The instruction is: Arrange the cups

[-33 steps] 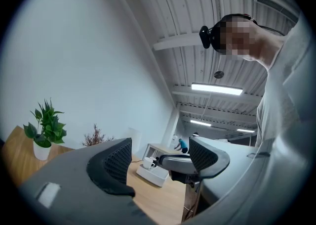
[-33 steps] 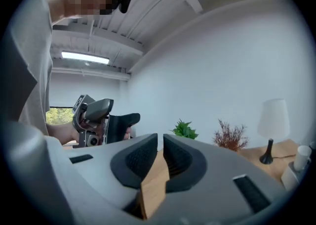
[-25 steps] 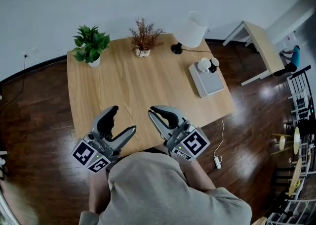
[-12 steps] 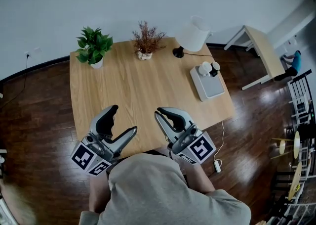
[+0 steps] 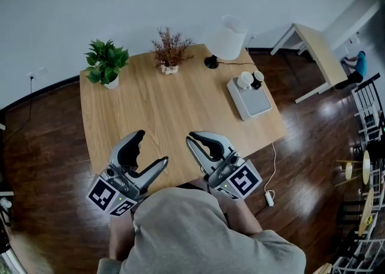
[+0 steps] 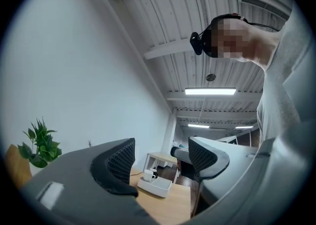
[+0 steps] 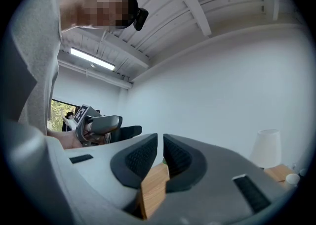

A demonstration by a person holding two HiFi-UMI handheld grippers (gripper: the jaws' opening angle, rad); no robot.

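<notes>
A white cup (image 5: 244,80) and a dark cup (image 5: 257,78) stand at the far end of a grey tray (image 5: 255,103) on the right side of the wooden table (image 5: 156,104). Both grippers hover over the table's near edge, far from the tray. My left gripper (image 5: 150,149) is open and empty. In the left gripper view its jaws (image 6: 160,157) frame the distant tray (image 6: 157,186) and white cup (image 6: 148,174). My right gripper (image 5: 200,140) is shut with nothing in it. The right gripper view shows its pads (image 7: 160,152) nearly touching.
At the table's far edge stand a green potted plant (image 5: 105,62), a dried-twig pot (image 5: 168,53) and a white-shaded lamp (image 5: 225,38) with its cord. A small desk (image 5: 316,50) stands to the right. A power adapter (image 5: 269,197) lies on the dark floor.
Both grippers have lifted slightly over the table's near edge, the right one shifting a little to the right. The jaws stand as before. The cups have not moved.
</notes>
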